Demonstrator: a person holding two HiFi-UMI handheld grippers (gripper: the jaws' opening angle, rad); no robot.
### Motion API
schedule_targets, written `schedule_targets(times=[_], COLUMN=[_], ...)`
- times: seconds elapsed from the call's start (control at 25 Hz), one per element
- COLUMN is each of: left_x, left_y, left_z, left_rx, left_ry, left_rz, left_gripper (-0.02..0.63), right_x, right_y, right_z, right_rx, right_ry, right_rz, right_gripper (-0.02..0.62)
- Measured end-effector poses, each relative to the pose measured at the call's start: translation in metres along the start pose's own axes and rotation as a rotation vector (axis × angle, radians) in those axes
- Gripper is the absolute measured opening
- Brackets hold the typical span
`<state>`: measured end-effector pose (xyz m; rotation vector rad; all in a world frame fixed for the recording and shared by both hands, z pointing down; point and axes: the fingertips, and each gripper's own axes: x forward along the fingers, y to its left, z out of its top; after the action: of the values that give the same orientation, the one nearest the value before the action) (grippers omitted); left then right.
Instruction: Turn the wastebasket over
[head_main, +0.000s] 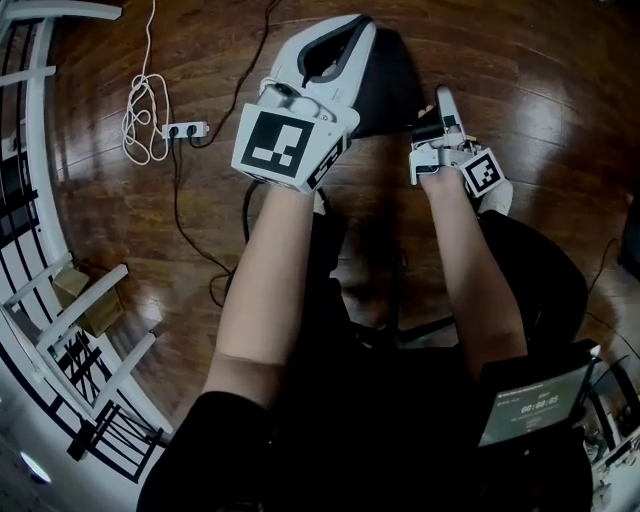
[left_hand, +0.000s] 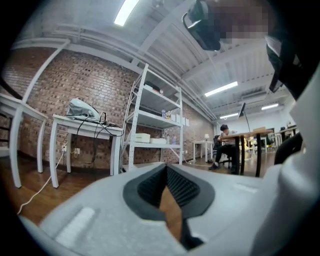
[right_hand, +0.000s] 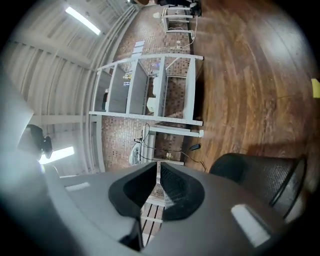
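Note:
In the head view, the black wastebasket (head_main: 395, 85) sits on the wooden floor, partly hidden behind my left gripper (head_main: 340, 45). That gripper is held level at the basket's left side, jaws together and empty. My right gripper (head_main: 443, 98) is lower, just right of the basket, also shut and empty. The right gripper view is rolled sideways. There the basket's dark mesh wall (right_hand: 265, 175) fills the lower right, close beside my right gripper (right_hand: 157, 167). The left gripper view shows my left gripper (left_hand: 167, 167) and the room, not the basket. Which way up the basket stands is unclear.
A white power strip (head_main: 185, 129) with a coiled white cable lies on the floor at the left, and a black cable runs from it. White shelf frames (head_main: 40, 200) line the left edge. A small screen (head_main: 530, 405) is at the lower right. Far off, a person sits at a desk (left_hand: 225, 145).

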<state>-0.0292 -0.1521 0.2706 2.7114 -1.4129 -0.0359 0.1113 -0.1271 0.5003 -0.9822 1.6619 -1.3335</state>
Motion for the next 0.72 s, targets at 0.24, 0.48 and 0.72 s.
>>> schedule_targets(times=[0.24,0.48,0.72], left_x=[-0.002,-0.003,-0.002], left_y=[0.003,0.001,0.001], left_z=[0.010,0.001,0.002], left_rx=[-0.013,-0.027,-0.033], left_ry=[-0.019,-0.016,-0.021], left_rz=[0.007,0.000,-0.005], left_gripper=[0.002,0.002,0.002], right_x=[-0.025,-0.064,-0.085], right_y=[-0.024,-0.075,-0.117], right_z=[-0.032,-0.063,-0.079], right_rx=[0.057,0.050,0.057], right_ry=[0.025,0.079,0.106], right_rz=[-0.051,-0.199,-0.325], right_gripper=[0.063,0.115,0.178])
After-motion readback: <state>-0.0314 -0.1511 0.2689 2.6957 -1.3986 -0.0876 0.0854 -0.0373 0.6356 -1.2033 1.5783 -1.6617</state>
